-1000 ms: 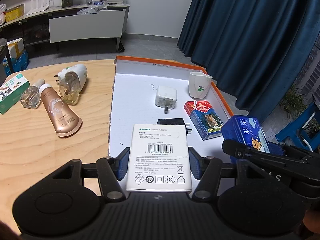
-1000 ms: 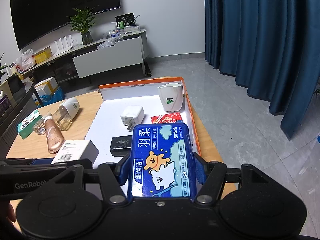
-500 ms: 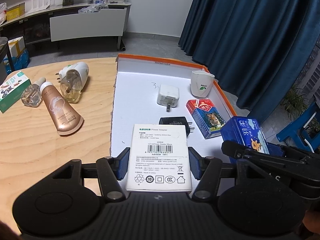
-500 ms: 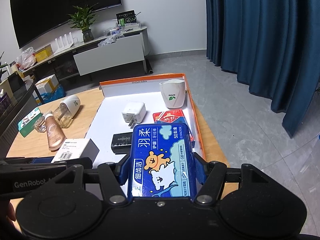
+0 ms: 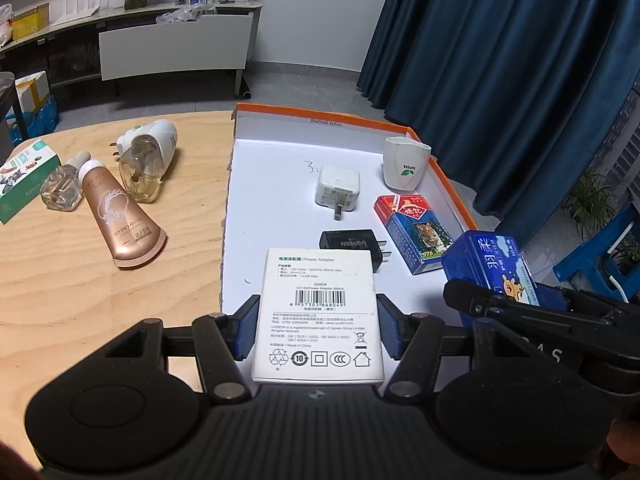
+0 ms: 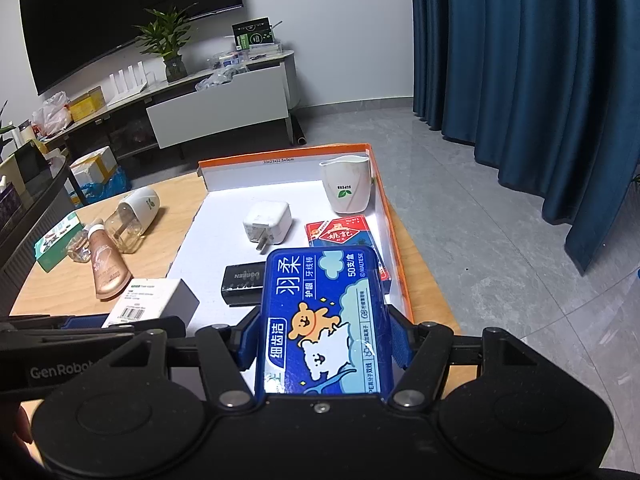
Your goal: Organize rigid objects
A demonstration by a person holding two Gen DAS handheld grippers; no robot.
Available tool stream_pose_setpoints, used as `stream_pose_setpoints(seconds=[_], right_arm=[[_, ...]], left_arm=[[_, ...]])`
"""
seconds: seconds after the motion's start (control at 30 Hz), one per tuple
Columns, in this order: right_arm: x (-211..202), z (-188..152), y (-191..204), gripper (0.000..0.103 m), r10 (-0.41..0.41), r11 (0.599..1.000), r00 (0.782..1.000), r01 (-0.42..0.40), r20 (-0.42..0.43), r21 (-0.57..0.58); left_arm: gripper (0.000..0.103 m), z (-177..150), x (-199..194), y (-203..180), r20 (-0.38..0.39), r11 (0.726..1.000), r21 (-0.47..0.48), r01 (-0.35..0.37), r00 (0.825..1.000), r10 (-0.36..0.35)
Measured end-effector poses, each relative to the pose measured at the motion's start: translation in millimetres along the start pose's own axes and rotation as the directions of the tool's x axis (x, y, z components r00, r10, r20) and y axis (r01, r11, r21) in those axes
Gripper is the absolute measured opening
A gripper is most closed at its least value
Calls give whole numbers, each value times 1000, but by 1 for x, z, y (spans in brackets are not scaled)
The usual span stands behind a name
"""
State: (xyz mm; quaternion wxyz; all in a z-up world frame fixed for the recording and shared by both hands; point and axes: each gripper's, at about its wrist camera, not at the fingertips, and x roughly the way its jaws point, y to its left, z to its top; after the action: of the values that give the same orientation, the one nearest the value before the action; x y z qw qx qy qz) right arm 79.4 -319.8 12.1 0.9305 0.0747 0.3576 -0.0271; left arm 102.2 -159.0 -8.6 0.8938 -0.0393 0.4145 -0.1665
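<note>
Grippers hold one box apiece over the near end of the tray. The left gripper [image 5: 318, 330] has its blue pads closed against the two sides of a white adapter box [image 5: 319, 312], label side up, held above the near edge of the white tray [image 5: 272, 208] with the orange rim. The right gripper [image 6: 322, 346] is clamped in the same way on a blue floss-pick box [image 6: 324, 320], which hangs over the tray's near right corner, beside the left gripper. Just past the white box, a black charger [image 5: 352, 246] lies flat on the tray floor, prongs pointing right. To its right lies a red and blue card pack [image 5: 416, 232], close to the right rim. Farther in, a white charger [image 5: 337, 190] sits near the middle with its prongs toward the camera, and a white cup [image 5: 405, 168] stands upright in the far right corner. Left of the tray, on the wooden table [image 5: 60, 280], a gold hand-cream tube [image 5: 118, 216] lies on its side, touching a small clear bottle [image 5: 62, 192] and a white plug-in repellent heater [image 5: 148, 156]. A green and white carton [image 5: 24, 176] rests at the far left. Beyond the table are blue curtains [image 5: 500, 60] and a long low cabinet [image 5: 172, 48].
</note>
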Motion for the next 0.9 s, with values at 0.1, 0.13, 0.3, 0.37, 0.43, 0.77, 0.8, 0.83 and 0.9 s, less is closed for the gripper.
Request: stream_pose_setpoints(seconds=[0.1,0.13,0.3,0.37,0.43,0.77,0.8,0.83,0.9], right_arm=[[2,-1,0,74,0,1000,1000,0,-3,1],[2,0,0,74,-1,1000,1000,1,-3,-1],[3,-1,0,74,-1,1000,1000,1,-6,-1],[4,-2,1,74,-1,1000,1000,1,-9,-2],[5,-2,1,74,0,1000,1000,0,-13,-2],[7,-1,2,74,1,1000,1000,-1,-22,-3],[7,-2,2,74,1,1000,1000,-1,-23,-3],[7,-2,2,74,1,1000,1000,-1,-25,-3],[7,-2,1,74,1,1000,1000,-1,-26,0]], left_arm=[[60,0,0,1,-2,1000,-2,0,1000,0],[60,-1,0,1,-3,1000,-3,0,1000,0],[60,-1,1,0,-4,1000,-4,0,1000,0],[60,-1,1,1,-5,1000,-5,0,1000,0],[60,-2,1,1,-6,1000,-6,0,1000,0],[60,-2,3,0,-10,1000,-7,1,1000,-1],[60,-2,3,0,-11,1000,-6,0,1000,0],[60,-3,3,0,-12,1000,-6,1,1000,-1],[60,-3,4,-1,-13,1000,-5,2,1000,-2]])
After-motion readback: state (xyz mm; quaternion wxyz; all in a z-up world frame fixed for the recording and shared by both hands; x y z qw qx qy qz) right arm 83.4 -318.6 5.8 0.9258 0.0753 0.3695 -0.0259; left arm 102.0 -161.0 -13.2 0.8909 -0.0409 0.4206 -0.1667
